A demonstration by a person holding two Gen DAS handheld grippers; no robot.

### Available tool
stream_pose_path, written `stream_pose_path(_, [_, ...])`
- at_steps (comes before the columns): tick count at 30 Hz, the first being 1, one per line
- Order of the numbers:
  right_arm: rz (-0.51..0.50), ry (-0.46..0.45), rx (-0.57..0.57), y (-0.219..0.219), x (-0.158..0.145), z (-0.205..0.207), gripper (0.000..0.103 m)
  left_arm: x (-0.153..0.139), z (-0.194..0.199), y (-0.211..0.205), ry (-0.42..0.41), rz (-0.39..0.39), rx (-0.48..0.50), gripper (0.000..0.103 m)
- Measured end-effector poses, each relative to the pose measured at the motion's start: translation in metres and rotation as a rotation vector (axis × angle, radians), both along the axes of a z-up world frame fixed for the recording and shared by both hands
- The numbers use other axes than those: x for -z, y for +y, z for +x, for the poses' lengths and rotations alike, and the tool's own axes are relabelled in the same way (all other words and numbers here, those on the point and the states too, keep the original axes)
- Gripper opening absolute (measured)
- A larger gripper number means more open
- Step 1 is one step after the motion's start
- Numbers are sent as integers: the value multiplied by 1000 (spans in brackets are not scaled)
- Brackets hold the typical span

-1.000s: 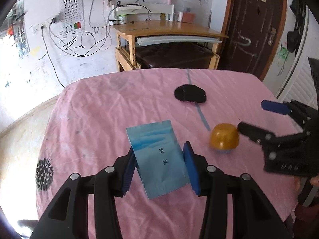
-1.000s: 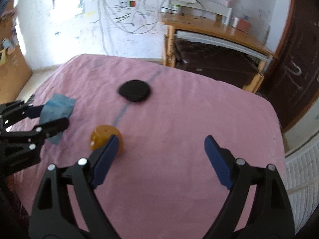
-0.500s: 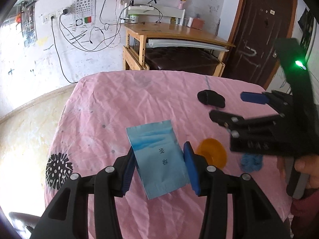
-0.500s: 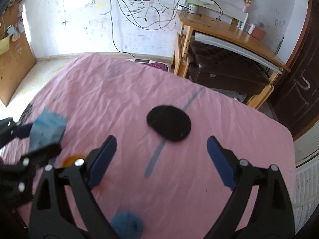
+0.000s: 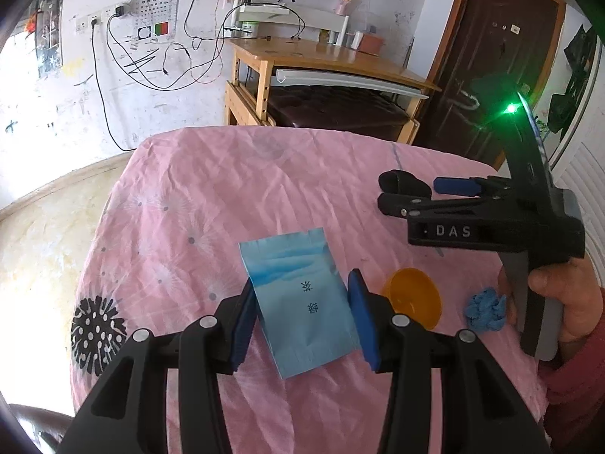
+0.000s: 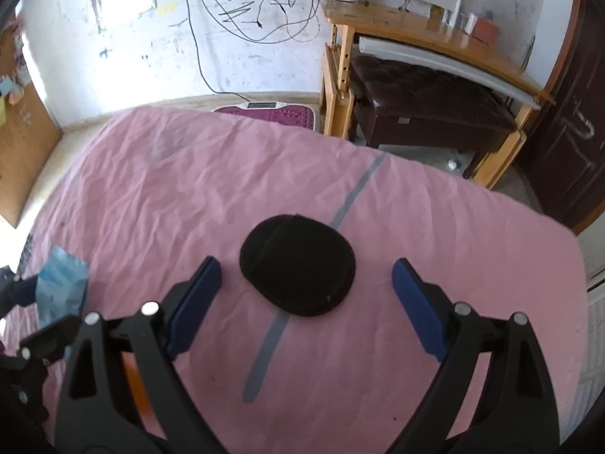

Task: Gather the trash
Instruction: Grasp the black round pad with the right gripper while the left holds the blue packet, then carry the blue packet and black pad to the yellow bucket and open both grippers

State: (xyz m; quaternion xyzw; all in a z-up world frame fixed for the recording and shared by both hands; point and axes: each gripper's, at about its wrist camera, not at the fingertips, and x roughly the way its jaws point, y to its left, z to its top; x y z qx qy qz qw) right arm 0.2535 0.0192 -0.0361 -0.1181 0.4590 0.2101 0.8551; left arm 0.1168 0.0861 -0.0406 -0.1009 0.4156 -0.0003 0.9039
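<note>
My left gripper [image 5: 300,317] is shut on a blue foil packet [image 5: 298,299] and holds it above the pink-covered table [image 5: 227,196]. The packet also shows at the left edge of the right wrist view [image 6: 60,283]. My right gripper [image 6: 306,302] is open and empty, with a flat black round object [image 6: 298,265] on the cloth between its fingers. In the left wrist view the right gripper [image 5: 408,195] hovers by that black object [image 5: 401,183]. An orange bowl [image 5: 412,300] and a crumpled blue scrap [image 5: 486,308] lie on the table to the right of the packet.
A wooden desk [image 5: 325,56] with a dark padded bench [image 5: 336,106] under it stands beyond the table. A dark door [image 5: 491,60] is at the right. Cables hang on the white wall [image 5: 159,56]. A scale lies on the floor [image 6: 264,108].
My right gripper moved away from the orange bowl, forward over the black round object. The bowl now lies mouth up with a blue scrap beside it. My left gripper still holds the packet.
</note>
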Motion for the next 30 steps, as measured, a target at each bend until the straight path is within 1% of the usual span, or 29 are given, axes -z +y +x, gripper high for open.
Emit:
stream_pose_path(1, [8,7,1,-2,1,1,87,0,0,0,0,-1,1,42])
stream_pose_path(4, [11,4,-1,-4,-1,1,74,1,2,-1,1,-5,0,42])
stream_pose_path(6, [9,-1,-7,-2,-3,-4,58,2,3,1,5,-4,0,42])
stream_pose_path(9, [2,-12,-8,-1,-5,-10,49,2,4,-1,5,0,0,43])
stream_pose_path(11, [6,-18,-1,-2,-5,-12,45,3,4,-1,7,-1,-1,42])
stream_pose_path(12, [9,-22,8,-3,-5,-14,41,3,5,-2,9,-4,-2,42])
stream_pose_path(15, [22,-21,25,-8,-6,-15,37,5,5,0,15,-13,-3,43])
stream_pose_path(23, [34,-46,46,-20,-12,-18,37,6,5,-1,15,-12,-4,43])
stream_pose_path(30, [33,-106,60,-29,-28,-35,37,4,1,4,2,-10,-15,43])
